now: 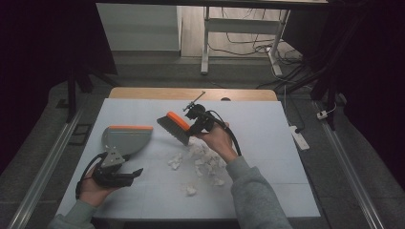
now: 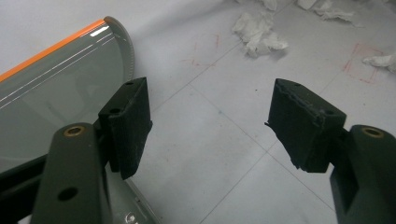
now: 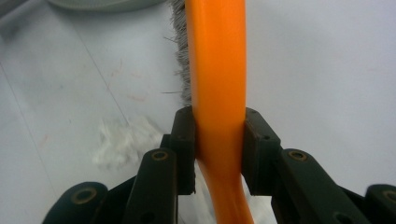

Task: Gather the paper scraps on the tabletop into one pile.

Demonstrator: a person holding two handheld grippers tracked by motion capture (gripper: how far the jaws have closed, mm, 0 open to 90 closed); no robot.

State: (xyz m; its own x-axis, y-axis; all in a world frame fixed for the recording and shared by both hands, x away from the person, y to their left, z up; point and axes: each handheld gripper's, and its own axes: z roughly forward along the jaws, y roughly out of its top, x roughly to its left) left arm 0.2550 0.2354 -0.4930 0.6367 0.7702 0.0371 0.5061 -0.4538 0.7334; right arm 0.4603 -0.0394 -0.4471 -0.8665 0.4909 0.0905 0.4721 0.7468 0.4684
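An orange-backed hand brush [image 1: 175,126] with grey bristles is held above the white table, and my right gripper [image 1: 197,127] is shut on its handle [image 3: 219,140]. A grey dustpan [image 1: 125,139] with an orange front lip lies at the left. Just below the dustpan, my left gripper [image 1: 136,173] stands open with nothing between its jaws; the pan's clear grey wall [image 2: 56,79] shows beside its left jaw. Several scraps of white paper [image 1: 203,162] are scattered in the middle of the table, and some scraps [image 2: 259,35] lie ahead of the left gripper.
The table top [image 1: 267,143] is white with faint red marks [image 2: 359,70]. A wooden strip [image 1: 191,93] runs along its far edge. Beyond stand a white desk frame [image 1: 206,43] and floor cables; a power strip [image 1: 300,136] lies on the floor at right.
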